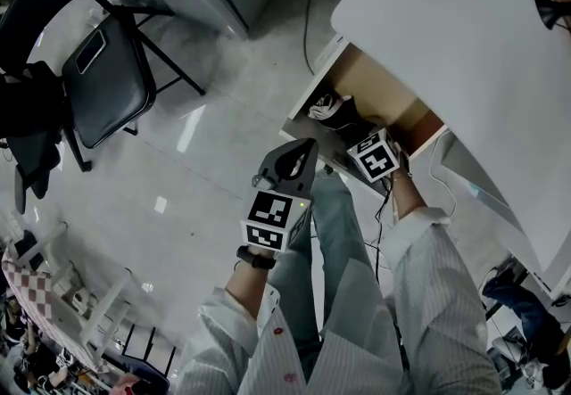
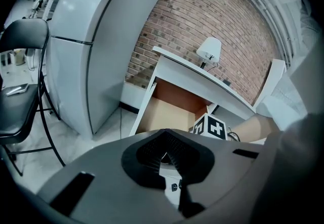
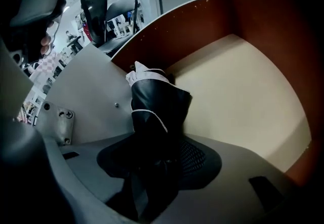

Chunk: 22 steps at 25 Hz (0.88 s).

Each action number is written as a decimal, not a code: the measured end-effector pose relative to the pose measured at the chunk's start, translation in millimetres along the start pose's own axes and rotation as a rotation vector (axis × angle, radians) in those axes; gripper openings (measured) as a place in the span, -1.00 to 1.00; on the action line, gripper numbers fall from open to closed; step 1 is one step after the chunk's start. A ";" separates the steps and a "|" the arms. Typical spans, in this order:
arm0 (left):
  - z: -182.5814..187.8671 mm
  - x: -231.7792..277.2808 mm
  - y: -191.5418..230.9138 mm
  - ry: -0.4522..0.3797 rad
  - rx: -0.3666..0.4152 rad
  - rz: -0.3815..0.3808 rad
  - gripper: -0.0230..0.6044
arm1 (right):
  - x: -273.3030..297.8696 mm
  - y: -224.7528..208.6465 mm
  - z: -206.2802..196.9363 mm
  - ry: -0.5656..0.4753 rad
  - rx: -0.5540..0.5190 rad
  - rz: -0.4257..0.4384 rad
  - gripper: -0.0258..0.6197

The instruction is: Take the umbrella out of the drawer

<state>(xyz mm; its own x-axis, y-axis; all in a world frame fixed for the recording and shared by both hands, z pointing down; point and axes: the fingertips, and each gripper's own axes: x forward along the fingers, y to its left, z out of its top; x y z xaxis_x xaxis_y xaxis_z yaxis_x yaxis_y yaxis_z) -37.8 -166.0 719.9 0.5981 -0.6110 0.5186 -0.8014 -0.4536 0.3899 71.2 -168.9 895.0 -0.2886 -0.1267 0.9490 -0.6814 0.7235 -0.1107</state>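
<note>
Inside the drawer (image 3: 243,101): the right gripper (image 3: 159,165) is pointing steeply down into it, under the white table (image 1: 464,45). Beyond the fingers it's mostly bare drawer bottom.
Umbrella (image 3: 157,112): folded, black with white trim, lying at one end of the drawer. One end runs right in between the right fingers and the rest stretches away from them, hugging the grey drawer wall (image 3: 86,96).
Right fingers: spread wide with the umbrella between them. I can't see a proper pinch on it yet, it looks more like straddling than squeezing.
Left gripper (image 2: 164,154): hanging back outside the drawer, fingers pressed together on nothing, drawer opening well ahead of them.
Step, my guess: lining up the grab, so the umbrella isn't out yet and most of the task is still to go.
Could go wrong #1: the fabric looks loose and floppy, so the fingers might close on cloth only and it'd slide out on the lift.
Could go wrong #2: the grey wall is just beside one finger, so that finger could jam on it and leave the grip lopsided.
Could go wrong #3: lifting straight up could snag the far end under the table edge, which sits close above.
</note>
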 end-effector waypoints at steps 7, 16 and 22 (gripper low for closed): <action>3.4 5.4 -1.5 -0.001 0.000 -0.008 -0.90 | 5.8 -0.4 -7.2 0.040 -0.018 0.082 -0.32; 13.9 5.2 -2.2 -0.008 0.017 -0.024 -0.90 | -3.1 8.1 -4.6 0.054 -0.033 0.079 -0.37; 18.9 -2.6 -2.2 -0.001 0.012 -0.026 -0.90 | -17.2 16.7 4.9 0.051 -0.005 0.093 -0.37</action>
<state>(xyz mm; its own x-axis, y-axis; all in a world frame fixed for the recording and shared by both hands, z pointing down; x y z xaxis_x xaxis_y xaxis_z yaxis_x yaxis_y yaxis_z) -37.6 -175.7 703.3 0.6187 -0.5994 0.5078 -0.7856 -0.4770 0.3940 61.6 -158.0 875.4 -0.3163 -0.0242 0.9484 -0.6498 0.7339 -0.1980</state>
